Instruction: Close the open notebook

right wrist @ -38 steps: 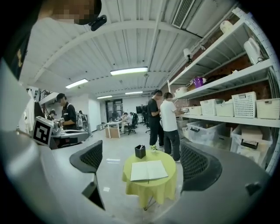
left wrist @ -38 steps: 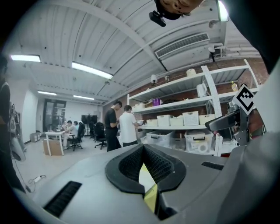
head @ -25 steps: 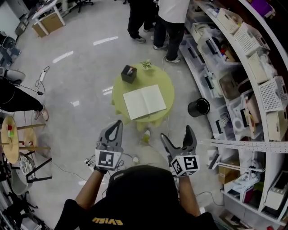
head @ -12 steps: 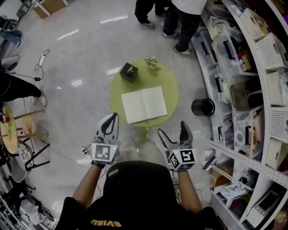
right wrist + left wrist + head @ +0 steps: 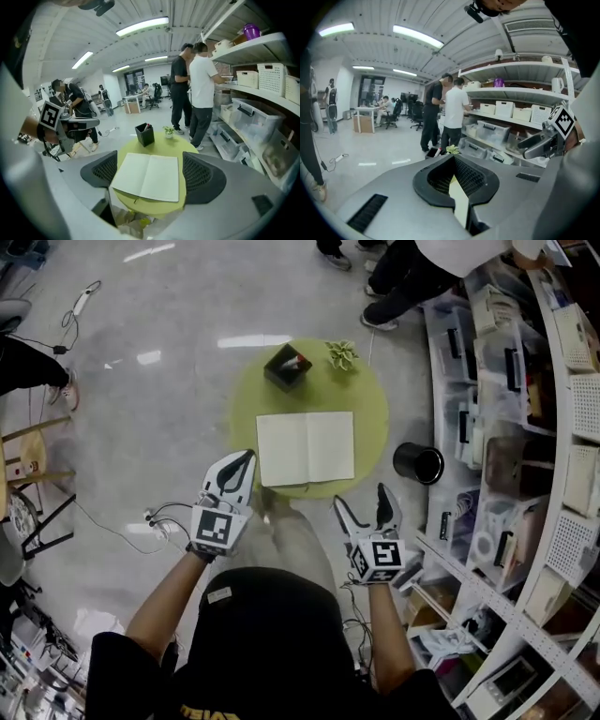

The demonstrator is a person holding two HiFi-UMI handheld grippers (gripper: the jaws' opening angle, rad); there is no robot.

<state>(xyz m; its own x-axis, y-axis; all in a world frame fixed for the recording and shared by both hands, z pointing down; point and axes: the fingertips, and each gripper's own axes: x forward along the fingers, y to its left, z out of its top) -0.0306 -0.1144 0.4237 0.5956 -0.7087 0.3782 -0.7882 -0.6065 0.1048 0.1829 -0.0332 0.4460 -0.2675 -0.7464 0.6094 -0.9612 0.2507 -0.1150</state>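
**Notebook lies open on the round table, both grippers held short of it**

The notebook (image 5: 306,448) lies flat and open, both blank pages up, on the near half of a small round yellow-green table (image 5: 375,413); its near edge reaches almost to the table's rim. Behind it, at the far side of the table, stands a black square box (image 5: 288,367) with a few small things poking from its open top, one of them red; what they are is too small to tell. Just beside the box sits a little potted plant (image 5: 342,354).

On the floor beside the table, toward the shelves, stands a round black bin (image 5: 417,463); its inside is dark and its contents cannot be made out. The shelves (image 5: 525,399) along that side carry clear plastic tubs and white mesh baskets.

The left gripper (image 5: 246,457) hovers off the table's near-left edge with its jaws together and nothing in them. The right gripper (image 5: 361,498) hangs off the near-right edge, jaws wide apart though they have just been closing, with nothing between them.
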